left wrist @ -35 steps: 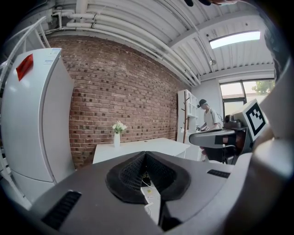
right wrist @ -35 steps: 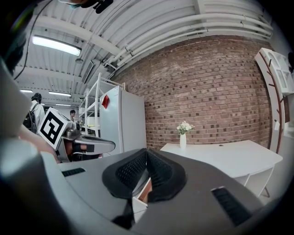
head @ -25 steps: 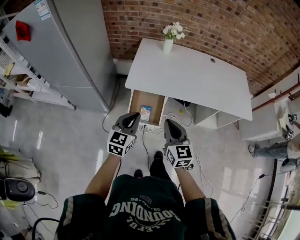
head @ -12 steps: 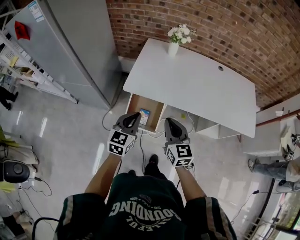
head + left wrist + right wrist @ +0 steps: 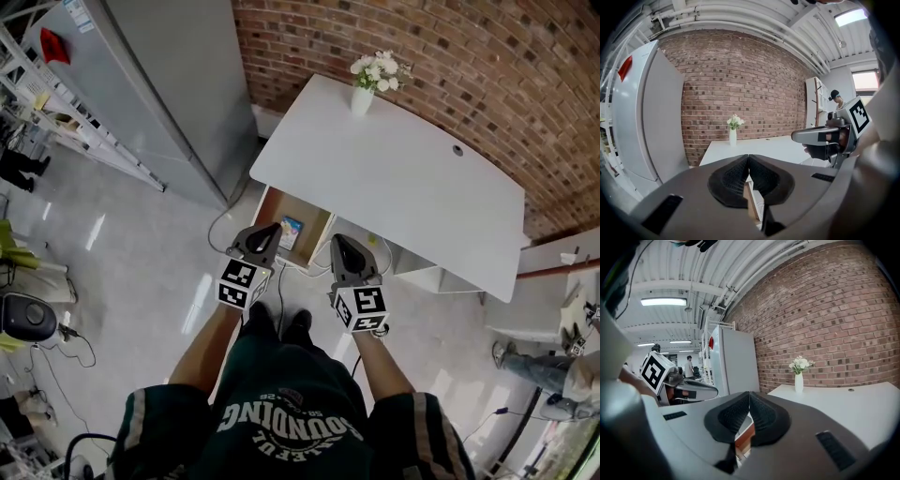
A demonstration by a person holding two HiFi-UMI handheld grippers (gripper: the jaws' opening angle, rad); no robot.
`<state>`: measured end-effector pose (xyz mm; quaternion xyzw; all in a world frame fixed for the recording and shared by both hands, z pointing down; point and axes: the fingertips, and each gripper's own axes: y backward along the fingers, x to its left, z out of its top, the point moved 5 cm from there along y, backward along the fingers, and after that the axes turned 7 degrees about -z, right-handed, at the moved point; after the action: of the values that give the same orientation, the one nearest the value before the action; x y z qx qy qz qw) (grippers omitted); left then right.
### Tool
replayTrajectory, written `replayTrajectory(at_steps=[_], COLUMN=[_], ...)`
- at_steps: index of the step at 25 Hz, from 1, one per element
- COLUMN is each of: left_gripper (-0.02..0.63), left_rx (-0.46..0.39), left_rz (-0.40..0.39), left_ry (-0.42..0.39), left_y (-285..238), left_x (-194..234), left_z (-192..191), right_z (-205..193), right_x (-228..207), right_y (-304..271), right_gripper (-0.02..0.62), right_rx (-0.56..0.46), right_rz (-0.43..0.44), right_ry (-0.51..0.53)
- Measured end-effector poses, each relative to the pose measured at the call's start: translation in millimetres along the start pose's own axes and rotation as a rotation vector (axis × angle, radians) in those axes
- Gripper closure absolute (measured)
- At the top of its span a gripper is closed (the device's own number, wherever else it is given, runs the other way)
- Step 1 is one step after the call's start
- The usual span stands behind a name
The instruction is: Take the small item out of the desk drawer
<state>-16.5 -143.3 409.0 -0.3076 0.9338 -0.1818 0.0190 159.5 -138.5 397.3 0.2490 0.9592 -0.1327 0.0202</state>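
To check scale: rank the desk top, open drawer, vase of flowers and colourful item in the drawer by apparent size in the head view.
1. white desk top
2. open drawer
3. vase of flowers
4. colourful item, though it looks about as big as the vase without its flowers

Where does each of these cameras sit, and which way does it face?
Head view: on the person's head, facing steeply down at desk and open drawer; forearms, left gripper, right gripper show.
Left gripper view: on that gripper, along its shut jaws, toward the desk.
Right gripper view: likewise on that gripper.
Each shows the other gripper; all share the vase.
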Motion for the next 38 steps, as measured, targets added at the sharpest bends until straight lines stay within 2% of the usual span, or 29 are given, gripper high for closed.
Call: replayTrajectory(at_steps=[6, 25, 38], left_gripper=[0.589, 0.589, 0.589], left_rx=[0.012, 0.086, 0.186], left_rz=[0.017, -0.028, -0.054], left_ry=[0.001, 0.034, 0.075], left_y=[-9, -26, -42], left_x=[13, 34, 49], left_z=[-4, -48, -95], right_z=[-3, -32, -68], right_x=[1, 8, 14], right_y=[-14, -39, -61], right_gripper=[0.571, 0.571, 0.571], right_rx=[0.012, 0.070, 0.147], right_rz=[0.021, -0.014, -0.023], right_ry=[-0.005, -0.031, -0.027])
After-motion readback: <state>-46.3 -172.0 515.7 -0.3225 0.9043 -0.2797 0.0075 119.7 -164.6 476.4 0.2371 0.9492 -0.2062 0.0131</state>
